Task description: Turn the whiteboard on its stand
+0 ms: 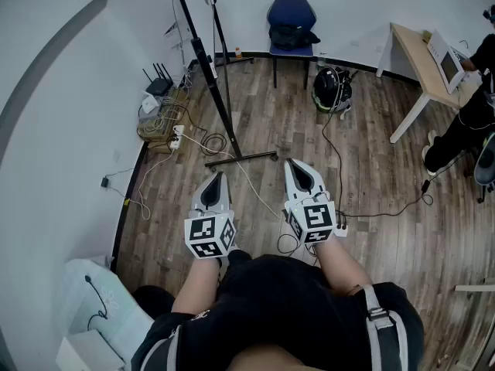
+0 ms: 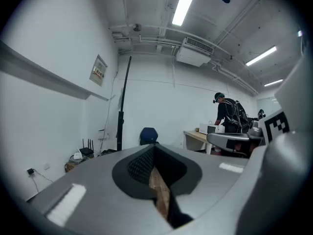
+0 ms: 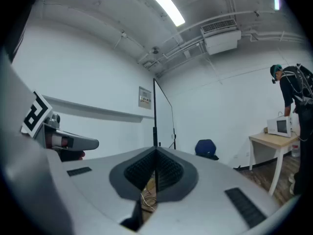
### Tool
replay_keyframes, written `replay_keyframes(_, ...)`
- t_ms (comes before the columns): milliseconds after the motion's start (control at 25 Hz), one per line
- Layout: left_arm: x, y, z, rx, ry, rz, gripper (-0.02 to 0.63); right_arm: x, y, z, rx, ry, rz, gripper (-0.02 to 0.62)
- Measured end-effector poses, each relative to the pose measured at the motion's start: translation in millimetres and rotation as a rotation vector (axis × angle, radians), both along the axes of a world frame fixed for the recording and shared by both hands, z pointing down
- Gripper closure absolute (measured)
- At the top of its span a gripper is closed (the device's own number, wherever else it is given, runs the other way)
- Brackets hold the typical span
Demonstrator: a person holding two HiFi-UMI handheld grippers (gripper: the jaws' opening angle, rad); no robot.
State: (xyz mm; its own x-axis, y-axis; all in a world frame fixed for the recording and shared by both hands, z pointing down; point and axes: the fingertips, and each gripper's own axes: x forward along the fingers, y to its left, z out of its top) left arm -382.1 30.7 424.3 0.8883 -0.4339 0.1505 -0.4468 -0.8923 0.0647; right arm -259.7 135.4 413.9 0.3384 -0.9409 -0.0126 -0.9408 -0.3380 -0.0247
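Observation:
The whiteboard stand (image 1: 207, 66) is a tall black frame on a black foot bar (image 1: 240, 158), rising from the wood floor just ahead of me. I see it nearly edge-on, so the board face does not show. In the right gripper view the stand (image 3: 154, 112) is a thin dark upright straight ahead. My left gripper (image 1: 216, 179) and right gripper (image 1: 298, 165) hover side by side short of the foot bar, touching nothing. Both are shut, with nothing between the jaws of the left gripper (image 2: 155, 153) or the right gripper (image 3: 155, 154).
A white wall with a grey ledge (image 1: 54, 60) runs along the left. A router and tangled cables (image 1: 161, 99) lie at its foot. A blue chair (image 1: 291, 18) and a black bag (image 1: 332, 88) are behind the stand. A table (image 1: 421, 59) and a person (image 1: 464, 122) are at right. A cable (image 1: 337, 161) crosses the floor.

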Motion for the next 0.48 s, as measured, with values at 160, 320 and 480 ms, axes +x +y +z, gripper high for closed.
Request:
replay_keyframes(160,12,-1,-9,-0.016,0.02,0.013,0.6,8,1,-9,0.014,0.018,0.003,0.598)
replay_keyframes(320,23,4,-13,-0.008,0.019,0.026,0.6,21,8,-9,0.014,0.009,0.02,0.598)
replay_keyframes(480,31,9,-9,-0.017,0.018,0.029,0.6,27,16,-6,0.009,0.004,0.025,0.598)
